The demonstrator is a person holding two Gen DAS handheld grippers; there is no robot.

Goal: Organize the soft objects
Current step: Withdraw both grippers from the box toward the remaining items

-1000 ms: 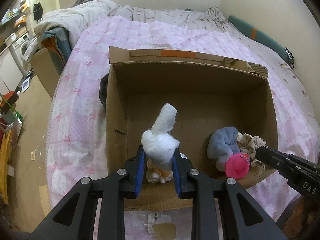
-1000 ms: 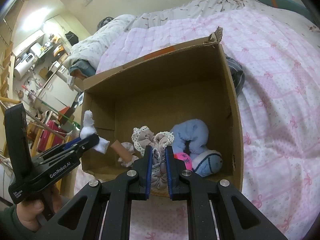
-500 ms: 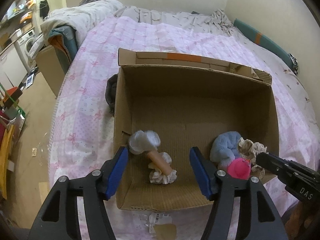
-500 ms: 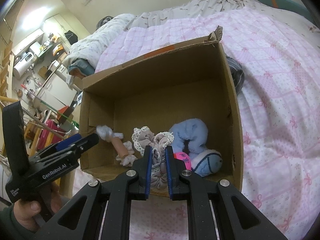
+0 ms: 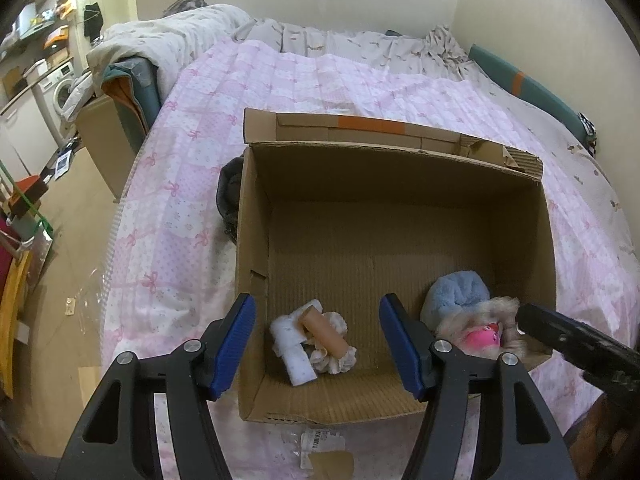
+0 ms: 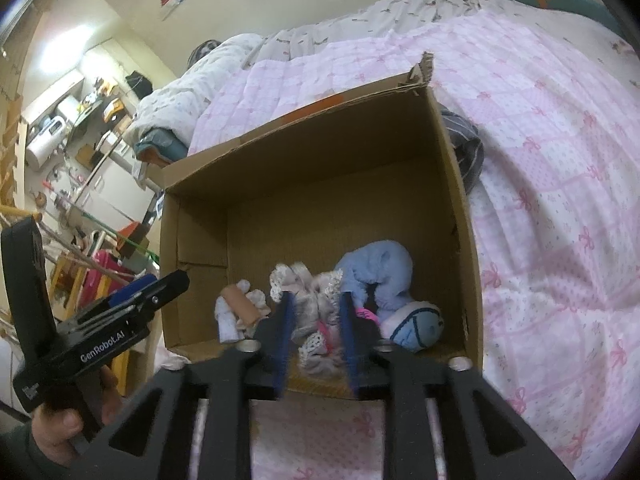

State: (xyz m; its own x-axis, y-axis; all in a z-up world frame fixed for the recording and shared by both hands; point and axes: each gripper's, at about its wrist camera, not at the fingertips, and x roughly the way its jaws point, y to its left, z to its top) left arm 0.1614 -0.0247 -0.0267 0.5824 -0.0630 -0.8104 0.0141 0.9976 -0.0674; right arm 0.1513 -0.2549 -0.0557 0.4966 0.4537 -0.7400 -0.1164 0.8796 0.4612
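Observation:
A cardboard box (image 5: 400,184) stands open on the pink bed. My left gripper (image 5: 316,312) is open and empty above the box's near left corner. Below it lie a white sock (image 5: 290,348) and a tan roll (image 5: 322,332) on a frilly white cloth. My right gripper (image 6: 316,304) is open over the lacy beige cloth (image 6: 316,292), which lies loose between its fingers. A blue fleece item (image 6: 380,268), a pink item (image 5: 482,336) and a blue-white sock ball (image 6: 416,326) lie beside it. The white sock also shows in the right wrist view (image 6: 226,316).
The pink quilt (image 5: 180,200) covers the bed around the box. A dark garment (image 5: 228,192) lies against the box's left outer wall. A striped grey garment (image 6: 464,148) lies beyond its right wall. The floor with clutter (image 5: 40,240) is off the bed's left edge.
My left gripper opened and dropped the white sock into the box's near left corner. My right gripper has opened, letting go of the lacy beige cloth.

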